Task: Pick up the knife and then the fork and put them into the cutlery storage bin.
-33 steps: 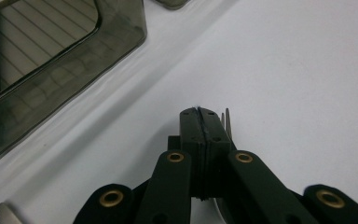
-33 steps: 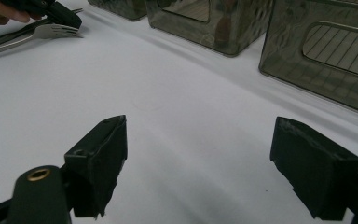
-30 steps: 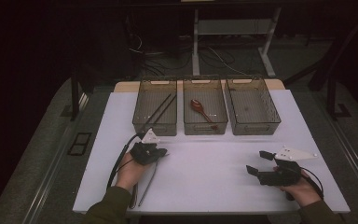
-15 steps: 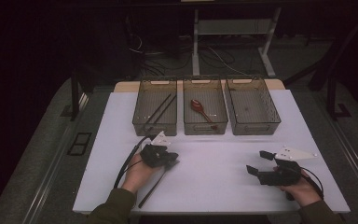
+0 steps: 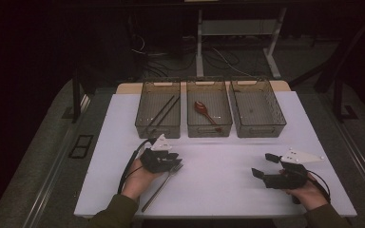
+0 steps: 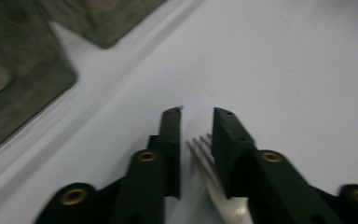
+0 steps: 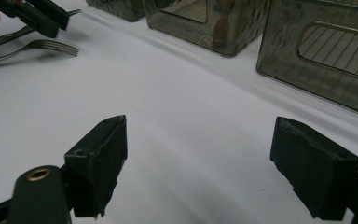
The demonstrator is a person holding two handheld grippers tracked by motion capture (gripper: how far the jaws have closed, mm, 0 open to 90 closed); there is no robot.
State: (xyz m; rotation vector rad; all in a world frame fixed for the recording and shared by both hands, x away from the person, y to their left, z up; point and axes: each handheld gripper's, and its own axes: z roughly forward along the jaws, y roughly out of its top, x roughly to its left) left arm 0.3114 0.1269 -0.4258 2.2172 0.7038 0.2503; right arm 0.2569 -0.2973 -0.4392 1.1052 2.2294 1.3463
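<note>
We count three bins (image 5: 158, 110) (image 5: 209, 109) (image 5: 258, 109), one fork (image 5: 162, 186), one spoon (image 5: 206, 111), two chopsticks (image 5: 163, 112), and two grippers (image 5: 172, 162) (image 5: 263, 165).

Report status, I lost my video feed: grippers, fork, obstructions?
Left gripper open, astride fork, not clamped. Right gripper open, idle on table. Nothing in the way.

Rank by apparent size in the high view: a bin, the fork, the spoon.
1. Left bin, clearly largest.
2. Fork, partly under the left gripper.
3. Spoon. It lies farther from the camera, so fork versus spoon is unsure.
</note>
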